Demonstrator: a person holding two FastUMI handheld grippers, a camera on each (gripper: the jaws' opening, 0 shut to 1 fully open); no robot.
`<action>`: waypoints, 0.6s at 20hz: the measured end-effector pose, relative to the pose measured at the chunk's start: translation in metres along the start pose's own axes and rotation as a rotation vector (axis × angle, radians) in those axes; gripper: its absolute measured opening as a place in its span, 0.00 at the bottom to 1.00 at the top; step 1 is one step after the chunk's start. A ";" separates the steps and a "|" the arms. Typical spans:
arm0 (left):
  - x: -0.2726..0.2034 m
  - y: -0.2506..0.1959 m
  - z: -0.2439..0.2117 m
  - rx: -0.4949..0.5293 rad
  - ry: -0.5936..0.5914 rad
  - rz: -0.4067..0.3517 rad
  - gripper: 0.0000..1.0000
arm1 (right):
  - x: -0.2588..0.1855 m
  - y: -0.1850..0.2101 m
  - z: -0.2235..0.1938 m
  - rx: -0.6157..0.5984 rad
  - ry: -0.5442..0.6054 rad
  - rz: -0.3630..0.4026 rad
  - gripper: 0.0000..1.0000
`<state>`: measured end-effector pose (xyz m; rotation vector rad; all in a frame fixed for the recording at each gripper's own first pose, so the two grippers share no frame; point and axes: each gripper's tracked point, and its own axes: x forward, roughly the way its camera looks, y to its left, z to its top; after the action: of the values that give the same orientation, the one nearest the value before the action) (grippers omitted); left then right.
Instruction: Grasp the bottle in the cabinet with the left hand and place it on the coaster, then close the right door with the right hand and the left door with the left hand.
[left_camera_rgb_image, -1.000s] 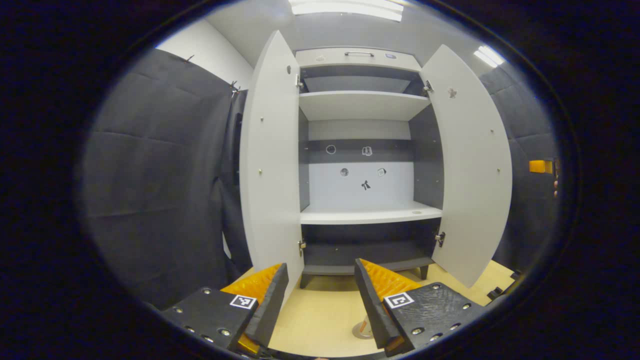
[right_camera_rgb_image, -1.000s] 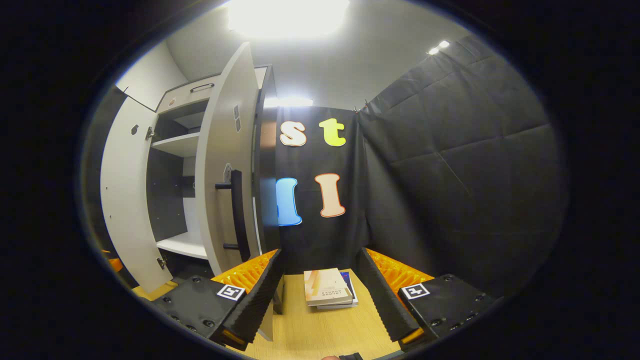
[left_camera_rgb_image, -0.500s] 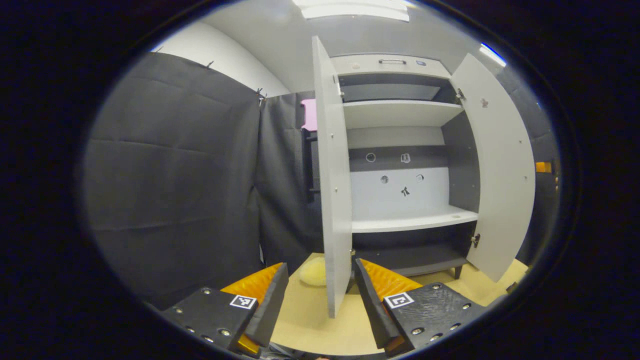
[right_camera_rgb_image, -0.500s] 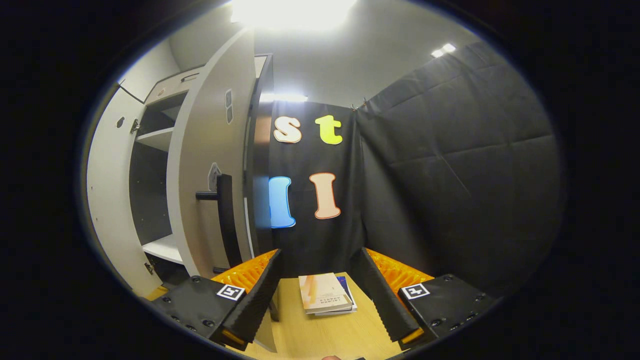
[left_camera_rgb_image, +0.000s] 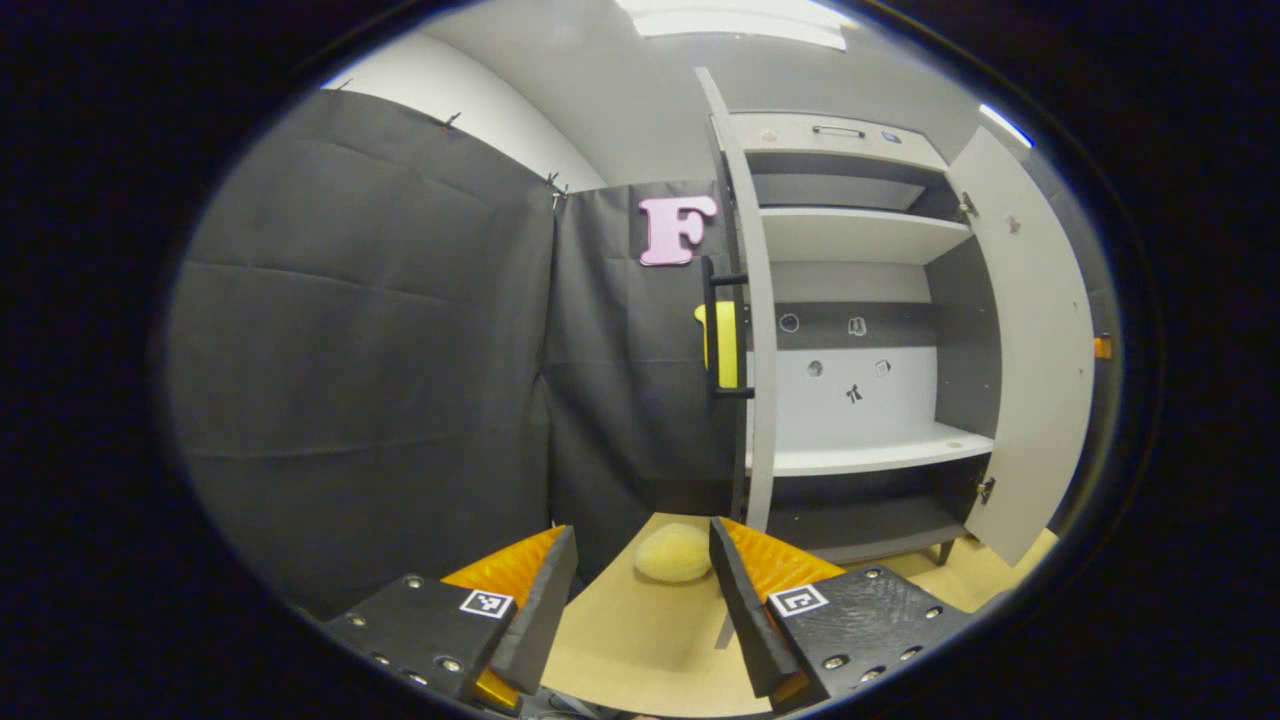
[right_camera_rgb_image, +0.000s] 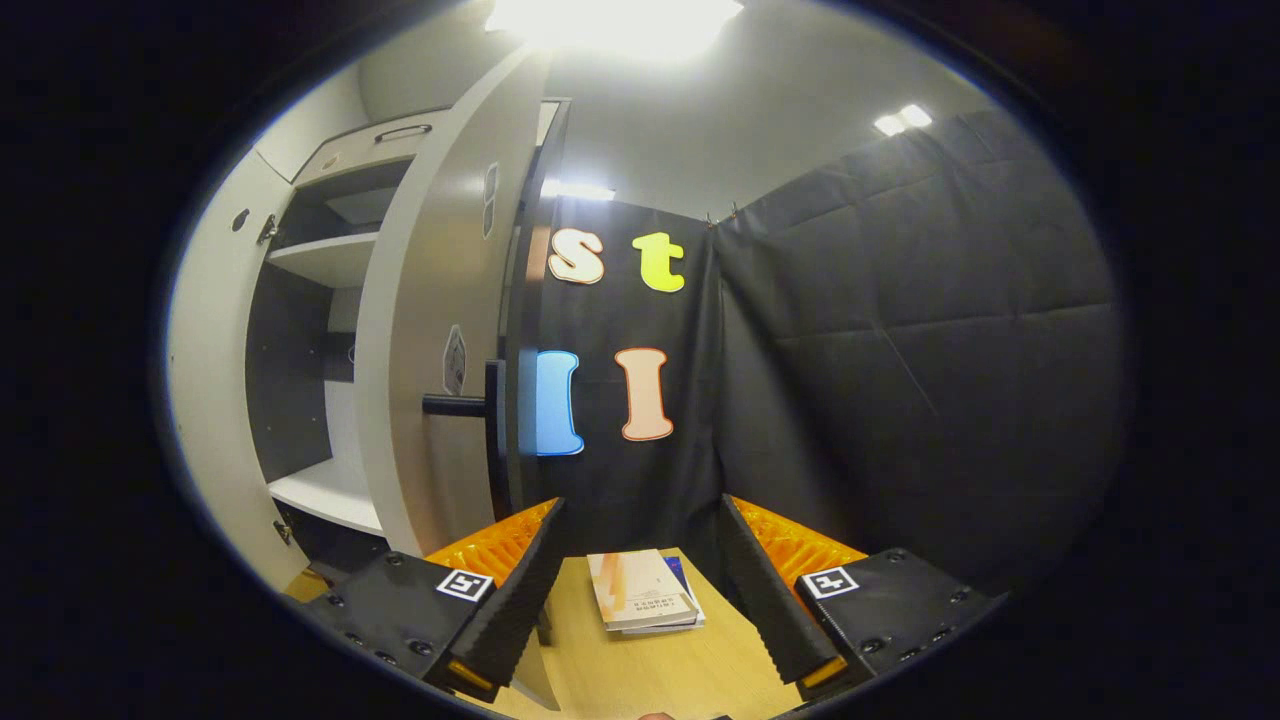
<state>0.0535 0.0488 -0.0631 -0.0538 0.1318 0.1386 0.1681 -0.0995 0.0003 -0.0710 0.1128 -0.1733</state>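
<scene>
Ahead of my left jaws, spread, empty: left door edge-on, ajar. Cabinet shelves bare; bottle, coaster not visible to me, so placing likely done. My right jaws spread beside right door, handle ahead-left. Both doors left.

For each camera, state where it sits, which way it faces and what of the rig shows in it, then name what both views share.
Left gripper view: rides the left gripper, jaws apart at the bottom; faces the left door edge-on, shelves beyond, yellow lump on the table.
Right gripper view: rides the right gripper, jaws apart; faces the right door with its handle, books on the table.
Shared: the open cabinet, both doors.
</scene>
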 end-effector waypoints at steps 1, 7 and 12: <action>0.002 0.005 -0.003 -0.003 0.004 -0.001 0.77 | -0.001 0.001 -0.002 0.003 0.007 0.000 0.96; 0.022 0.026 -0.010 -0.016 0.019 -0.020 0.77 | -0.010 0.020 -0.002 0.027 0.014 -0.021 0.96; 0.032 0.039 -0.015 -0.042 0.020 -0.040 0.78 | -0.021 0.048 0.000 0.032 0.009 -0.006 0.96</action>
<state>0.0776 0.0908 -0.0838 -0.0999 0.1476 0.1005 0.1561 -0.0483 -0.0017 -0.0385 0.1187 -0.1815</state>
